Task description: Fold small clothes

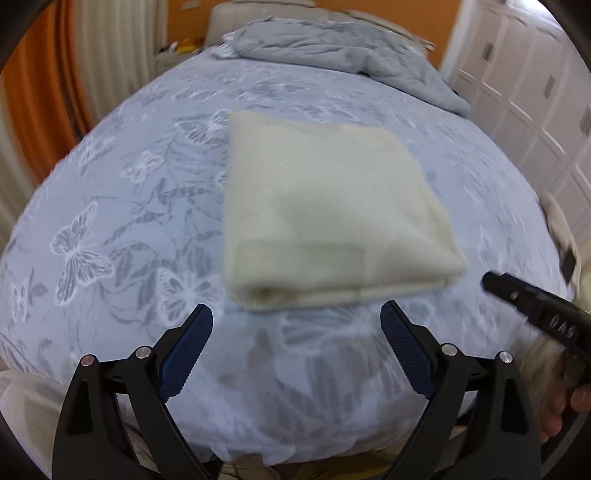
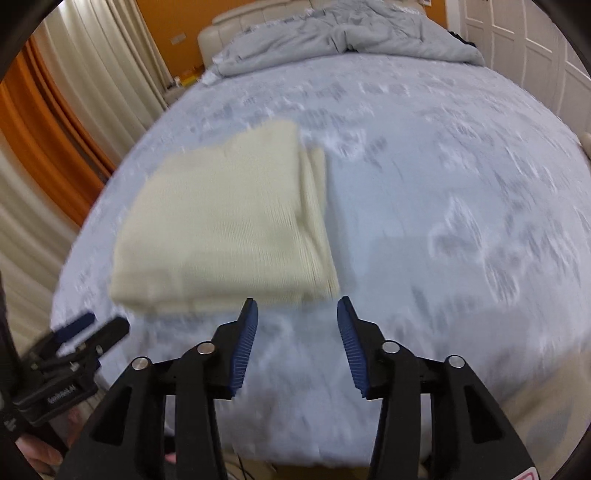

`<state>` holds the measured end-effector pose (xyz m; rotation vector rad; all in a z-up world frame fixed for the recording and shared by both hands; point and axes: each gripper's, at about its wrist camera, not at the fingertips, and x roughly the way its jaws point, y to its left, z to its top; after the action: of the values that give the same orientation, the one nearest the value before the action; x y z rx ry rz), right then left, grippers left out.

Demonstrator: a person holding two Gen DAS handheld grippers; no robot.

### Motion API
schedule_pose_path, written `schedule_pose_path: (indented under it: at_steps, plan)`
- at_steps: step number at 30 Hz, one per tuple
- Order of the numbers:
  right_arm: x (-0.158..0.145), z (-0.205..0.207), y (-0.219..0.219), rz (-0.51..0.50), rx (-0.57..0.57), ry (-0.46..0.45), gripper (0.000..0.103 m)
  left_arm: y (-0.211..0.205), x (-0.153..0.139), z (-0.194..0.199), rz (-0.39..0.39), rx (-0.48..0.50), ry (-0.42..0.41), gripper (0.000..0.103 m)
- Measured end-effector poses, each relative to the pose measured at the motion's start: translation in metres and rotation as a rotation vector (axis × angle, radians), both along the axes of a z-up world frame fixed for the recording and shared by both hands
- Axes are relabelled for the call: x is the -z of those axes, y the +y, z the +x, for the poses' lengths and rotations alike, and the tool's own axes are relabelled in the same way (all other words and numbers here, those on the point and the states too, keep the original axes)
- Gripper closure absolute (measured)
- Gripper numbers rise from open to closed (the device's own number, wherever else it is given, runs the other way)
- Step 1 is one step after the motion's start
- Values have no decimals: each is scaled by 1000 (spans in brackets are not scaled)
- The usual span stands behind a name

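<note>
A cream knitted garment [image 1: 325, 214] lies folded into a neat rectangle on the blue butterfly-print bedsheet [image 1: 122, 206]. It also shows in the right wrist view [image 2: 229, 229], with its stacked layer edges on the right side. My left gripper [image 1: 297, 317] is open and empty, just short of the garment's near folded edge. My right gripper [image 2: 297, 308] is open and empty, near the garment's near right corner. The right gripper shows at the right edge of the left wrist view [image 1: 532, 306]. The left gripper shows at the lower left of the right wrist view [image 2: 74, 339].
A crumpled grey duvet [image 1: 332, 51] lies at the head of the bed against a cream headboard [image 2: 255, 22]. Orange and white curtains [image 1: 55, 92] hang on the left. White wardrobe doors [image 1: 524, 96] stand on the right. The sheet [image 2: 443, 221] stretches right of the garment.
</note>
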<state>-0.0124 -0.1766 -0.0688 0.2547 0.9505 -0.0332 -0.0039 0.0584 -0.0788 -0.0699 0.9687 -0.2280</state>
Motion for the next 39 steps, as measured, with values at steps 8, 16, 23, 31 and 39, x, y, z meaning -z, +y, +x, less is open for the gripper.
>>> schedule_pose_path:
  at_steps: [8,16,23,31,39]
  plan:
    - [55,53,26,-170,-93,132,80,30,54,48,117,-132,163,33]
    - [6,5,22,-176,-71,35,73,28,21,22,78,-103,72,28]
    - [11,-68,1,-90,54,56,55,-13,-3,-37,106,-9,-48,11]
    - [30,-90,22,-158,34,44,37,-41,6,-65,187,2,-114,11]
    - [34,-90,28,-168,29,24,33,-35,8,-72,194,-71,-151,11]
